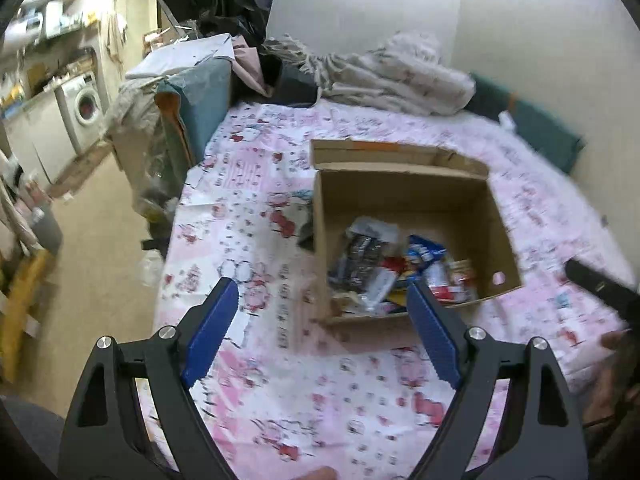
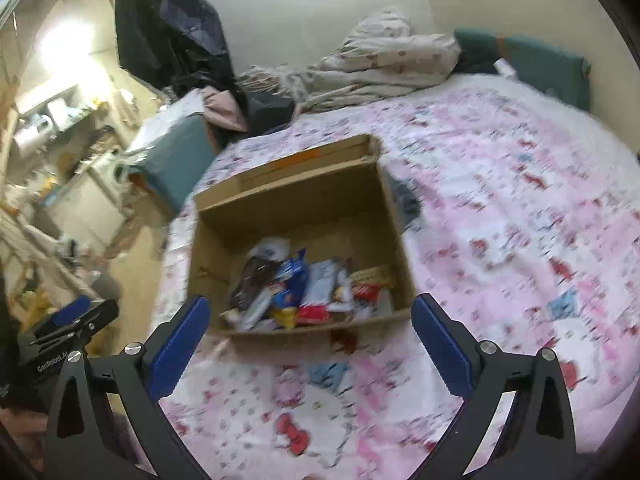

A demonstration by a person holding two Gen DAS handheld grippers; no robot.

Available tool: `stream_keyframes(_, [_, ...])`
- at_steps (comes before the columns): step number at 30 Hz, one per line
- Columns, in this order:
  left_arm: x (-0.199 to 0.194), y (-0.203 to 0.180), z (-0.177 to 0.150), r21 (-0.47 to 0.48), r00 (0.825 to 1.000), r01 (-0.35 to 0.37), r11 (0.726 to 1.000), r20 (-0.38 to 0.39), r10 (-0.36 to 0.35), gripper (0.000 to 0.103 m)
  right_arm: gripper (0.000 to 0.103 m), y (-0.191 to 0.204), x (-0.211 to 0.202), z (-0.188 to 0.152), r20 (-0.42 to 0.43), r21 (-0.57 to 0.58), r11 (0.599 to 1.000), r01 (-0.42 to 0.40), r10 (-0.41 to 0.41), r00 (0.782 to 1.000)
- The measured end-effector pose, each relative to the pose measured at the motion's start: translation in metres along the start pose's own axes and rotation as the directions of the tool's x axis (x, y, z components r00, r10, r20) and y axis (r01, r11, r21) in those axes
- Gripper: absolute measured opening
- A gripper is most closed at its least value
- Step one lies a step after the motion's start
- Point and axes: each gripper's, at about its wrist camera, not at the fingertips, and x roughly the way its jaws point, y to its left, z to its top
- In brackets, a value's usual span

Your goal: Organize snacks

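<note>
An open cardboard box [image 1: 404, 196] sits on the pink patterned bedsheet [image 1: 248, 208]; it also shows in the right wrist view [image 2: 296, 200]. Several snack packets [image 1: 396, 272] lie piled in its near half, seen too in the right wrist view [image 2: 304, 288]. My left gripper [image 1: 320, 292] is open and empty, above the sheet just before the box's near left corner. My right gripper [image 2: 308, 312] is open and empty, with the box's near edge between its blue pads. The left gripper shows at the left edge of the right wrist view [image 2: 76, 320].
Crumpled bedding [image 1: 392, 76] and dark clothes [image 1: 224, 0] lie at the bed's far end. A teal cushion [image 1: 200, 108] stands at the bed's left edge. A washing machine [image 1: 82, 106] and cluttered shelves stand far left, across the floor. Both views are motion-blurred.
</note>
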Motion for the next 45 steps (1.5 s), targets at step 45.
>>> stream_keyframes(45, [-0.003,-0.011,-0.026,-0.020,1.000,-0.009,1.000,0.011,0.009,0.103,0.103,0.028,-0.007,-0.031,0.123,-0.110,0.976,0.188,-0.175,0.977])
